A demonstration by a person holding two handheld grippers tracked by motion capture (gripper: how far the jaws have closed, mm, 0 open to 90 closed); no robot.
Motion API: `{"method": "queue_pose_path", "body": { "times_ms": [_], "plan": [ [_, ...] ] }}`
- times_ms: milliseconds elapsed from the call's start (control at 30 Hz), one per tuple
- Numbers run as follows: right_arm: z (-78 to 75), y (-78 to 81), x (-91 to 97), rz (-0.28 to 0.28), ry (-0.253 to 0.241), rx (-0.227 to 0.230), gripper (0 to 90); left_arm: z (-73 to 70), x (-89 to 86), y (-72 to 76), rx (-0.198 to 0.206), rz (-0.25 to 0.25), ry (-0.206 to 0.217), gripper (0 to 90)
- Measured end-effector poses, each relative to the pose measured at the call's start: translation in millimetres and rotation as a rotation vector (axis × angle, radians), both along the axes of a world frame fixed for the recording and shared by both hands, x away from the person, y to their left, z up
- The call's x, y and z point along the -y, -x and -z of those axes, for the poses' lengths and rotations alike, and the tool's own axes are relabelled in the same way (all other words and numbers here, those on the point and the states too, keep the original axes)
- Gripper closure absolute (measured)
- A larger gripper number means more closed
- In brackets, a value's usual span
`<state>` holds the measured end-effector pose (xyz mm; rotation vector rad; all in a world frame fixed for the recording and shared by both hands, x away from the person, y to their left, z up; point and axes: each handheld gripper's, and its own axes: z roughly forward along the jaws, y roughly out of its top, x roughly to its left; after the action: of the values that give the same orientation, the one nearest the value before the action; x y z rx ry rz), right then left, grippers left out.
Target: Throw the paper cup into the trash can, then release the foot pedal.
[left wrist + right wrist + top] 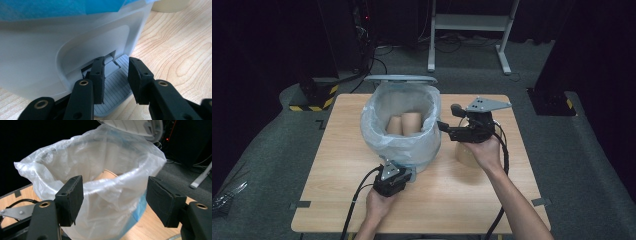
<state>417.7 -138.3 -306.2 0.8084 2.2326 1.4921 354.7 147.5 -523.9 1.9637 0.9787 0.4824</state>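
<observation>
Nearest the person, the left gripper (404, 172) is kept low at the foot pedal (117, 87) of the white bin (37, 50); its jaws stand partly apart over the pedal, w/ nothing pinched between them. The lid (400, 79) is seen raised, so the opening step is judged done. Further on, two paper cups (404, 123) lie already inside the bag liner (105, 185). The right gripper (443, 126) is held at the bin's rim, jaws apart and empty. One more cup (468, 155) is left on the table (347, 200), approx. under the right hand, probably to be dropped next.
</observation>
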Motion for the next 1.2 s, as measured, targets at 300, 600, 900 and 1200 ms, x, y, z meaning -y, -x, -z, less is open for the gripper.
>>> {"method": "queue_pose_path", "body": {
  "times_ms": [300, 600, 900, 1200],
  "plan": [
    [13.2, 6.4, 26.0, 0.056, -0.012, -0.004, 32.8, 0.0, 0.0, 0.0, 0.000, 0.000, 0.002, 66.5],
    [31.2, 18.0, 52.9, 0.134, 0.026, 0.006, 34.5, 0.1, 0.3, 0.1, 0.001, 0.000, 0.003, 66.5],
    [55.3, 28.7, 79.8, 0.197, 0.020, -0.003, 37.3, -0.1, 0.7, 0.4, 0.002, -0.001, 0.000, 66.5],
    [82.2, 41.9, 105.5, 0.252, 0.022, -0.028, 39.3, 0.1, 1.1, 0.6, 0.006, -0.002, -0.002, 66.5]
  ]
}}
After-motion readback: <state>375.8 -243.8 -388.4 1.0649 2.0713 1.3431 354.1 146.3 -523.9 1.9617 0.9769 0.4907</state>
